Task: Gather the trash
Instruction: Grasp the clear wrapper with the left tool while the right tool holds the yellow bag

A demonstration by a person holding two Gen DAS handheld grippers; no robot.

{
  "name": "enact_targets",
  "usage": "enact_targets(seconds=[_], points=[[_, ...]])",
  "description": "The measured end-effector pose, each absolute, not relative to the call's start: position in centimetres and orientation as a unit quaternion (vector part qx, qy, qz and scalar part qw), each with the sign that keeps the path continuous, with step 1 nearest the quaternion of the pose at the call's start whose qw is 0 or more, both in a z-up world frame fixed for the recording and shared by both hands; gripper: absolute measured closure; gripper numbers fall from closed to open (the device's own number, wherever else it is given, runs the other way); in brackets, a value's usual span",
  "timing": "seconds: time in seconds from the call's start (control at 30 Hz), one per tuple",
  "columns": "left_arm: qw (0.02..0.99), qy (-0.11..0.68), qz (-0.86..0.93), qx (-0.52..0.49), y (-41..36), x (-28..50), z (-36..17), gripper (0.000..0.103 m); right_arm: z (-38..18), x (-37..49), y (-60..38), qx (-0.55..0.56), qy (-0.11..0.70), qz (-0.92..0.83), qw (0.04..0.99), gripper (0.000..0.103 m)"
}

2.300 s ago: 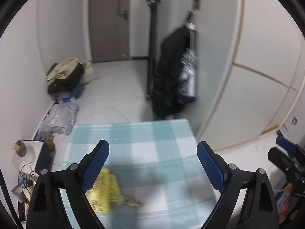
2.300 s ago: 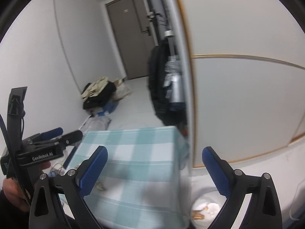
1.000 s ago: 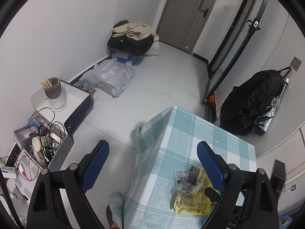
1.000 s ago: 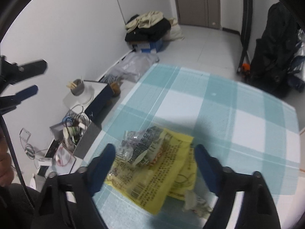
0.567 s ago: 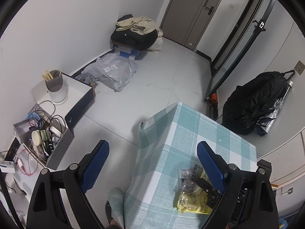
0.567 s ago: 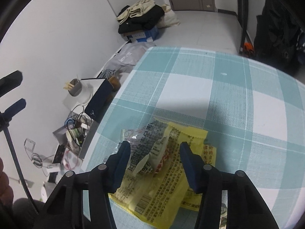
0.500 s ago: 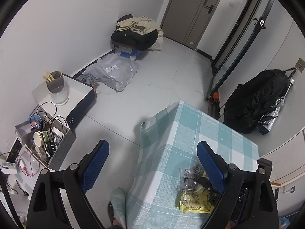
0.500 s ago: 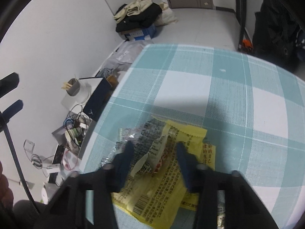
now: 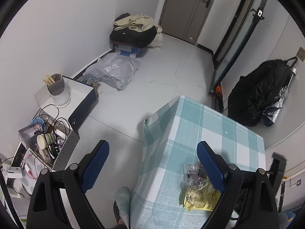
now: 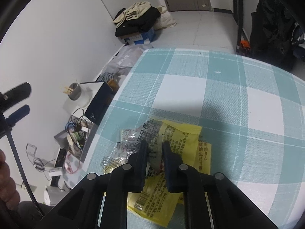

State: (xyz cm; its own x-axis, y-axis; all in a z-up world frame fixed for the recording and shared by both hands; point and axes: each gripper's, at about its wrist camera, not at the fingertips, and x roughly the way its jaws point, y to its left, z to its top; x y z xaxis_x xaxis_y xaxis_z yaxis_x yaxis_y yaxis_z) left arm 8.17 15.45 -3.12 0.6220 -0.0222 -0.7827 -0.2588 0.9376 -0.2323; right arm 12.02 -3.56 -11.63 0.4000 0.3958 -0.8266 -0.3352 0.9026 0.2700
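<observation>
A pile of trash lies on the teal checked tablecloth [image 10: 219, 99]: a yellow printed wrapper [image 10: 183, 145] with a crumpled clear printed wrapper [image 10: 133, 135] on top of it. My right gripper [image 10: 154, 147] is shut on a fold of the clear wrapper, down at the table surface. In the left wrist view the same yellow wrapper [image 9: 198, 198] and clear wrapper [image 9: 194, 173] lie near the table's near edge. My left gripper [image 9: 152, 152] is open and empty, held high over the table's left corner and the floor.
Left of the table on the floor stand a white box with a grey cup of sticks [image 9: 57, 91], a box of cables and paper cups [image 9: 47, 141], a grey bag [image 9: 114, 70] and a pile of clothes [image 9: 133, 30]. A black coat [image 9: 263, 91] hangs at the right wall.
My right gripper has come down onto the trash pile and its fingers have closed from wide open onto the clear wrapper. The left gripper stayed open and drifted slightly.
</observation>
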Motion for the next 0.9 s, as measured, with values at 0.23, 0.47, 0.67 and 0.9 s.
enact_targets(seconds=[0.23,0.47,0.67,0.9], points=[[0.861,0.479,0.013,-0.173,14.4,8.5,-5.4,0.012,-8.8,10.8,-6.0,0.029,0.465,0.216,0.858,0.089],[0.812,0.557,-0.058,-0.165,11.6,9.1,-8.6,0.012,-6.2,9.2,-8.4,0.031,0.44,0.216,0.871,0.089],[0.804,0.573,-0.084,-0.136,9.2,9.3,-9.5,0.012,-4.9,7.7,-10.2,0.023,0.43,0.203,0.879,0.089],[0.797,0.595,-0.073,-0.072,7.4,9.7,-11.2,0.024,-4.4,6.2,-11.1,-0.01,0.427,0.181,0.886,0.089]])
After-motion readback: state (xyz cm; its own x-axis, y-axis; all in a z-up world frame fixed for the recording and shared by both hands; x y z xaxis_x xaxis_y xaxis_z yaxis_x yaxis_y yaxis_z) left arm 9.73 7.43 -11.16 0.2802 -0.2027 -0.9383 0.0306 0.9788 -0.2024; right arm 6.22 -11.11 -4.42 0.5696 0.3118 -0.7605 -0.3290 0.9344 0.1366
